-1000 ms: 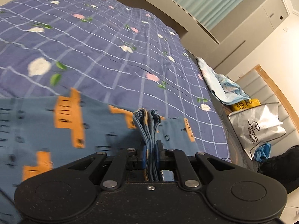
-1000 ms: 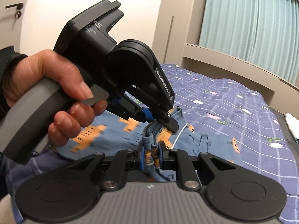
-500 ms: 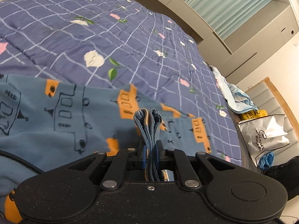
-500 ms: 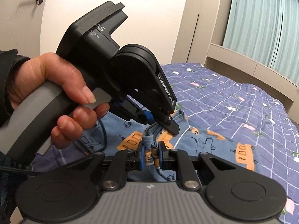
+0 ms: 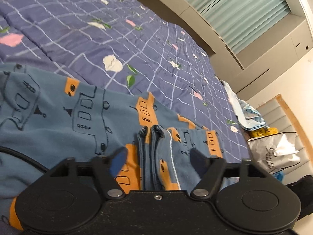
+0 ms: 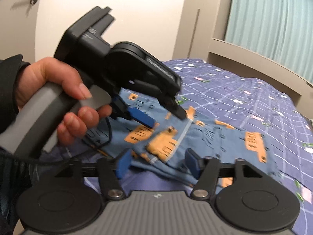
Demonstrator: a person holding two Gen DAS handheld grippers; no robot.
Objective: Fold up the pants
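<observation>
The pants (image 5: 58, 121) are blue with orange and dark line prints and lie spread on the bed. In the left wrist view my left gripper (image 5: 157, 160) is opening. A bunched, folded edge of the pants (image 5: 154, 137) stands between its jaws, and neither pad presses on it. In the right wrist view my right gripper (image 6: 158, 162) is opening too, and the pants' edge (image 6: 162, 143) lies slack between its blue pads (image 6: 123, 162). A person's hand (image 6: 64, 101) holds the left gripper (image 6: 162, 117) just above the same cloth.
The bed cover (image 5: 117, 39) is purple-blue with a white grid and flowers. A white plastic bag (image 5: 277, 154) and a heap of light cloth (image 5: 248, 113) sit off the bed's right side. A ledge and a teal curtain (image 6: 273, 25) run behind the bed, and a door (image 6: 29, 9) is at the left.
Both grippers were shut on the bunched pants edge and now stand apart. The released cloth has sagged onto the bed. Both hands sank a little toward the bed.
</observation>
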